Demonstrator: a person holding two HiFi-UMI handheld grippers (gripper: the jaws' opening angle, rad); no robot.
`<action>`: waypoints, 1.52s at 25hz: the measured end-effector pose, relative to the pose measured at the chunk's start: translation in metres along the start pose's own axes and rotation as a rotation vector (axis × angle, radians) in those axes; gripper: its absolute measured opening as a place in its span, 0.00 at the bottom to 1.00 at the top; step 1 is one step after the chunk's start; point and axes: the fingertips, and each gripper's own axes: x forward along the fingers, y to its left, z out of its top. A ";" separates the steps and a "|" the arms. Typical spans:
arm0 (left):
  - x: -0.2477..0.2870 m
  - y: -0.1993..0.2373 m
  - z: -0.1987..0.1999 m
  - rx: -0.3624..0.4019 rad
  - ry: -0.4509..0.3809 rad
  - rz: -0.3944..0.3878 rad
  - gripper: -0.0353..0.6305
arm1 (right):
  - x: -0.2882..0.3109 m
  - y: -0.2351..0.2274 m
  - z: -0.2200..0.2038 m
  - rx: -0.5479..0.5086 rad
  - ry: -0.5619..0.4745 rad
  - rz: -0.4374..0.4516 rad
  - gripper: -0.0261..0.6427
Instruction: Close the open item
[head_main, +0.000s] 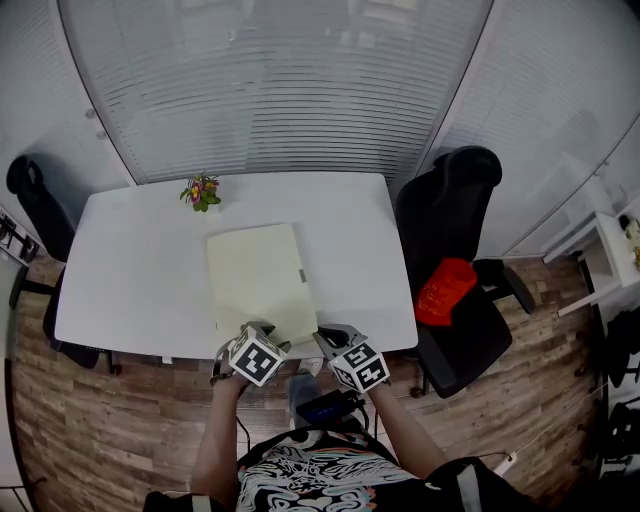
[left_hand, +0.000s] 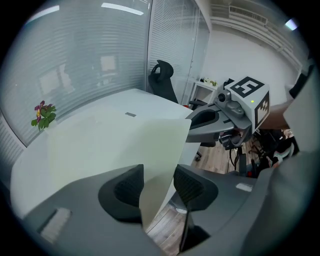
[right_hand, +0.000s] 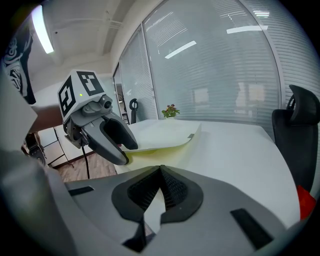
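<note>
Folder (head_main: 255, 275): pale yellow, on the white bench (head_main: 130, 270), near the front edge.
Left gripper (left_hand: 159, 176): fingers wide apart, with the folder's lifted cover (left_hand: 125, 145) between them.
Right gripper (right_hand: 161, 176): fingers closed together, holding nothing.

Bright, even indoor light; ceiling tube (right_hand: 42, 30) glares, reflections on glass wall (right_hand: 215, 65). White bench (head_main: 130, 270) near blown out. Fisheye edges, dark corners; left claw (left_hand: 159, 186) soft.

1. Left gripper (left_hand: 157, 187): at near edge of pale yellow flat folder (head_main: 255, 275); jaws apart, the folder's raised leaf between them.
2. Right gripper (right_hand: 161, 187): at the folder's near right corner; jaws closed on it.
3. Bare forearms (head_main: 218, 440): both extended toward the folder.
</note>
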 end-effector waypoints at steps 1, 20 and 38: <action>0.001 0.000 0.000 0.011 0.016 0.001 0.33 | 0.000 0.000 0.000 0.000 0.000 0.002 0.04; 0.009 -0.003 -0.003 0.063 0.131 -0.001 0.35 | -0.001 -0.001 0.000 0.027 -0.010 0.004 0.04; 0.011 -0.003 -0.004 0.074 0.148 -0.010 0.35 | -0.001 -0.001 0.000 0.024 -0.007 0.019 0.04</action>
